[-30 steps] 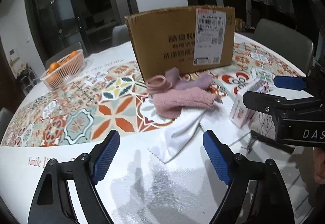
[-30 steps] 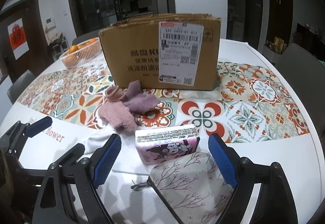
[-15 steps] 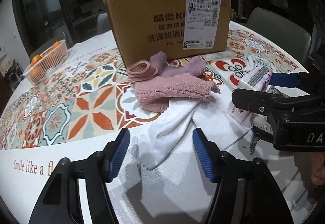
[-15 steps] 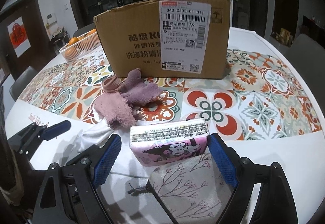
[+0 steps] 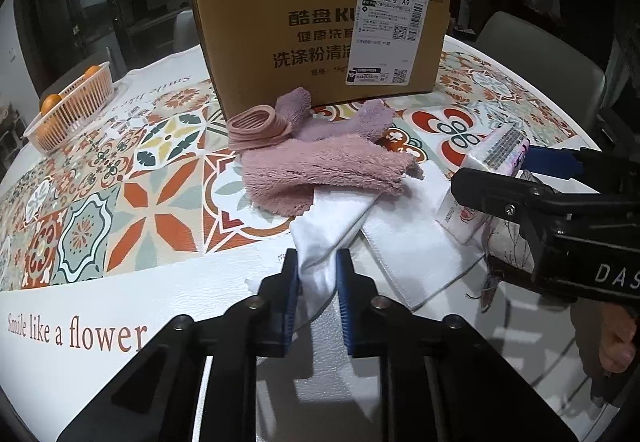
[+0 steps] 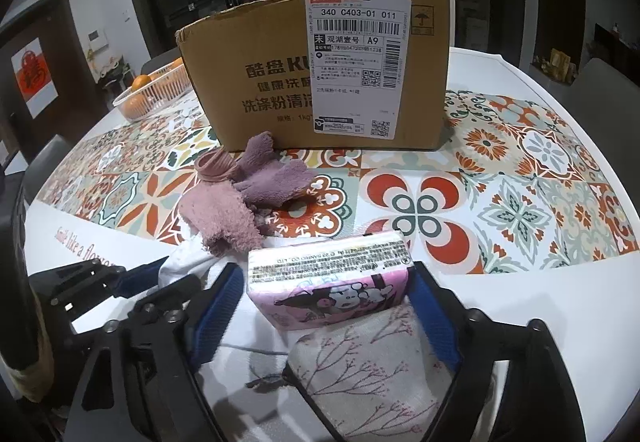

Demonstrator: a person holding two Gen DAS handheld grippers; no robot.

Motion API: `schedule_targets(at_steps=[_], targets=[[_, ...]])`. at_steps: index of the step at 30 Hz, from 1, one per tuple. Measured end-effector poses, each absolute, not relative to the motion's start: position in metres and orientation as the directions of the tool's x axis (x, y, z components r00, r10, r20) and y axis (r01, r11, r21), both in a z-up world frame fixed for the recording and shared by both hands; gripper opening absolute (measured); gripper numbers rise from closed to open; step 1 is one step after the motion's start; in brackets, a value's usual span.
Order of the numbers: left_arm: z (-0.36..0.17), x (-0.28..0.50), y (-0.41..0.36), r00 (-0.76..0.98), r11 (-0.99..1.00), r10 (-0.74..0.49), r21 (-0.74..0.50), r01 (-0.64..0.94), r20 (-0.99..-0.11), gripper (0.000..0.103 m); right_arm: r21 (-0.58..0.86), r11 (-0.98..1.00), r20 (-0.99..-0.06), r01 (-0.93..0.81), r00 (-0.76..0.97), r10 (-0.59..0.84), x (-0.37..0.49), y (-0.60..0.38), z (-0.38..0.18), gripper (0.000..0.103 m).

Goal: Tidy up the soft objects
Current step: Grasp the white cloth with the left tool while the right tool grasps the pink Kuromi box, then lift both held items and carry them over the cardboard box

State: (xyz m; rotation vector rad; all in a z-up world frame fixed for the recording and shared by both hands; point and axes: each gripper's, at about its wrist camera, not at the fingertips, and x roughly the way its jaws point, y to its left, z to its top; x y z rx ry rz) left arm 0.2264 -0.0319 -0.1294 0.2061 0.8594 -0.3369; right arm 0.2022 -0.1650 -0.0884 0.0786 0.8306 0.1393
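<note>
My left gripper [image 5: 316, 274] has its jaws closing, and the blue pads pinch the near corner of a white cloth [image 5: 336, 213]. The cloth runs up under a pink fluffy cloth [image 5: 320, 169]. A purple cloth [image 5: 360, 121] and a stack of pink hair rings [image 5: 258, 123] lie just behind it. My right gripper [image 6: 324, 276] straddles a pink cartoon tissue pack [image 6: 328, 282] with its jaws closing. The right pad is at the pack's edge, and a gap remains on the left. A floral pouch [image 6: 368, 362] lies under that gripper.
A large cardboard box [image 5: 312, 21] stands behind the cloths on the patterned tablecloth [image 5: 160, 197]. A basket of oranges [image 5: 68, 105] sits at the far left. A second white towel [image 5: 408, 254] with grey edging lies between the two grippers. Chairs ring the table.
My left gripper moved forward and down over the white cloth, and its jaws went from wide open to shut on the cloth's corner. The right gripper's jaws narrowed around the tissue pack.
</note>
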Motion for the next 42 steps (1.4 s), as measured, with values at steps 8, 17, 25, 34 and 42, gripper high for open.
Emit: schedule_targets(at_steps=[8,17,25,34,42], targets=[[-0.121,0.217,-0.03,0.639,0.936,-0.233,0.01,0.353,-0.733,0.008,0.151,0.984,-0.724,-0.094,0.668,0.174,0.197,-0.168,-0.085,0.075],[-0.096,0.198,-0.022,0.696,0.946,-0.251,-0.019,0.323,-0.673,0.008,0.166,0.981,-0.698,-0.097,0.691,0.186,0.184,-0.167,-0.07,0.075],[-0.071,0.185,-0.015,0.74,0.953,-0.248,-0.022,0.301,-0.626,0.008,0.16,0.981,-0.666,-0.106,0.722,0.187,0.174,-0.163,-0.05,0.075],[-0.035,0.177,-0.01,0.791,0.957,-0.249,-0.015,0.29,-0.559,0.008,0.16,0.98,-0.623,-0.115,0.759,0.191,0.164,-0.16,-0.019,0.075],[-0.004,0.174,-0.008,0.823,0.957,-0.254,-0.01,0.289,-0.508,0.008,0.165,0.98,-0.579,-0.114,0.793,0.189,0.159,-0.16,0.011,0.075]])
